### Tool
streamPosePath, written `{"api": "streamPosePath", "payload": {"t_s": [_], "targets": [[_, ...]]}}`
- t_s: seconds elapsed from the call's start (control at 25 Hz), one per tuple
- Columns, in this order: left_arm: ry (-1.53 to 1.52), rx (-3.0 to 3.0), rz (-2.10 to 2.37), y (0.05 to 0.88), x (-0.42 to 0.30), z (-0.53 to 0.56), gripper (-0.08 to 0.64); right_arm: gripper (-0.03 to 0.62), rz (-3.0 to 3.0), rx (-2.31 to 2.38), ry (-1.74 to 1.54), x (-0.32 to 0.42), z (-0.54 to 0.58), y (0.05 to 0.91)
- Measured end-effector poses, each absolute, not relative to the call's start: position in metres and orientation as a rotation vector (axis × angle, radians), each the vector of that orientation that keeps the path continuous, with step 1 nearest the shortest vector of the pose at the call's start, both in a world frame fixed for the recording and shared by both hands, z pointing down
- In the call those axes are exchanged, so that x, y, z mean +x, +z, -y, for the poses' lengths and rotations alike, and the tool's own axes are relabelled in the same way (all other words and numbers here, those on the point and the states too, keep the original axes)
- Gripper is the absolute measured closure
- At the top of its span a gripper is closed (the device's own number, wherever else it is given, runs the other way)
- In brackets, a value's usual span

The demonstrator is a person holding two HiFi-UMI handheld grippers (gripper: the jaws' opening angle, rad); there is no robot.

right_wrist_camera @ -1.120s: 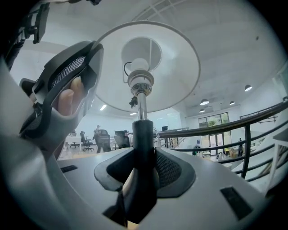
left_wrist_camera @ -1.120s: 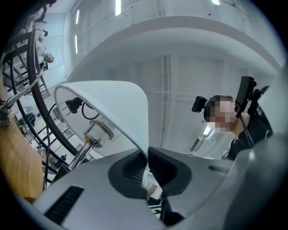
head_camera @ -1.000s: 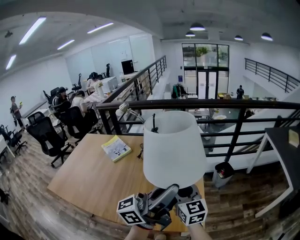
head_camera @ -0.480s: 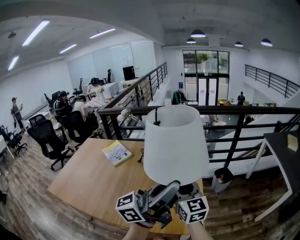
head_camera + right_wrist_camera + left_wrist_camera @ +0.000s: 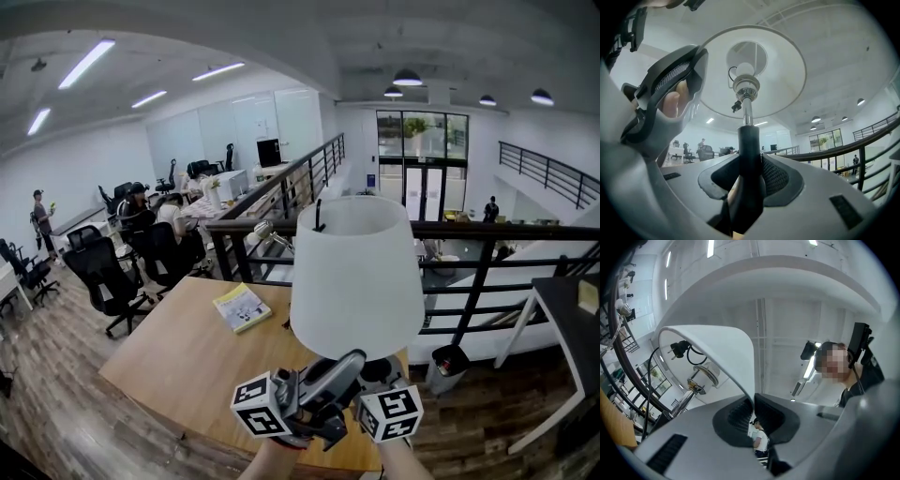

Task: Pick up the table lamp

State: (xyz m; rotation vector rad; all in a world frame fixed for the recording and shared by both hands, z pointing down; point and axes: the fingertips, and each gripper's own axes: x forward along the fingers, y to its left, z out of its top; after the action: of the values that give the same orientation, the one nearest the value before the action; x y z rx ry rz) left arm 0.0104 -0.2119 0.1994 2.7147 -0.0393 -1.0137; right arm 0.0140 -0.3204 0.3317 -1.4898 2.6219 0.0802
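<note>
At the left, toward the far edge of the desk (image 5: 173, 370), lies a yellow book (image 5: 242, 307), well apart from the work. Over the desk's right end, by its near edge, we hold the table lamp (image 5: 354, 281) with both tools.

Our left tool (image 5: 753, 401) is pinched shut on the thin lower rim of the white shade (image 5: 723, 350). We judge this to be the weak point. The shade looks light and thin, so a pull there could dent the rim, tilt the shade, or let it slide out from between the pads. A cord with its plug (image 5: 677, 348) is tucked inside the shade, and it could drop out, swing and catch on the desk's edge.

To the right, our right tool (image 5: 750, 176) is clamped around the dark stem (image 5: 749, 150) below the bulb socket (image 5: 745, 85), and we judge that it carries the weight. The stem is round and looks smooth, so the lamp could swivel or slip down in that grip, above all if our two hands drift apart. The base is hidden behind the tools, so we cannot tell how far it clears the desk.
</note>
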Motion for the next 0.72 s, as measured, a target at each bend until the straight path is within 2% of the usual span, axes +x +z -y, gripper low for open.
{"api": "streamPosePath", "payload": {"t_s": [0.72], "targets": [[-1.084,2.755,0.004,0.166,-0.005,0.191,0.543,0.440,-2.582,-1.428,0.183,-0.003,0.310,0.287]]}}
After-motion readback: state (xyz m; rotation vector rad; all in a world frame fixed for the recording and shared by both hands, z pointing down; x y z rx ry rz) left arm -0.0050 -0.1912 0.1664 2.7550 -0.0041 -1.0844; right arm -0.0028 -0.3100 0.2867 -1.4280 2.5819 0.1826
